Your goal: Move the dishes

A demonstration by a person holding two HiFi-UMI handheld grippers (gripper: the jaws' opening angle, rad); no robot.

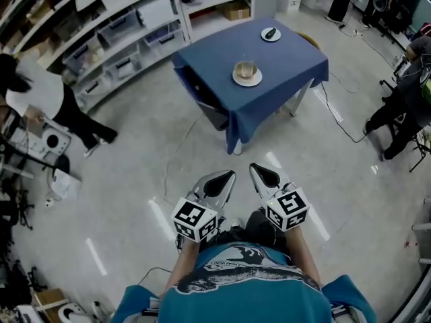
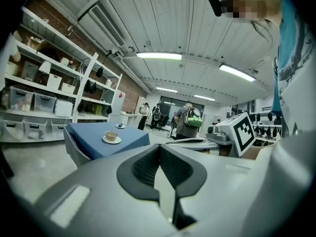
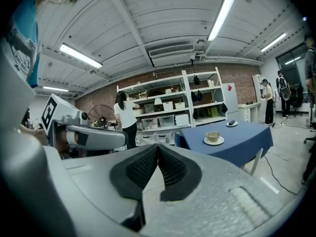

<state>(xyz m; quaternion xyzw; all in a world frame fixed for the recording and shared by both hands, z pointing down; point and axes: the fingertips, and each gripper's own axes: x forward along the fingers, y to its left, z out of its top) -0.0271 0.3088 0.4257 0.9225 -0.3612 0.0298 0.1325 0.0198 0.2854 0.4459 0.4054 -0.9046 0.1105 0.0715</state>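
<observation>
— Across grey workshop floor, saw a blue-covered table (image 1: 286,62), well apart from both grippers. Noticed anything on it?

— Yes. Counted two: a saucer (image 1: 256,81) with a cup (image 1: 246,68) near the front edge, and a small plate (image 1: 271,34) carrying some dark thing, close to the far corner. Could not identify the dark thing.

— And the left gripper (image 1: 227,175)?

— Held low before the body, jaws pressed together at the tips, nothing between them. Found the same for the right gripper (image 1: 260,169): closed on itself, empty, just beside the left one.

— So judged the task as not begun?

— Judged so. Touched nothing yet; needed first to walk to the table and spread the jaws.

— Feared what, from here?

— Several things. Saw a cable (image 1: 343,121) on the floor beside the table; could catch a foot there. Saw also a person in white (image 1: 37,89) by the shelves (image 1: 121,29) at left and another person (image 1: 404,106) at right, so could bump somebody on the way. Later, could tip the cup off the saucer by pinching only the thin rim and lifting unevenly. Could also snag the hanging cloth (image 1: 244,118) and drag everything off with it.
</observation>
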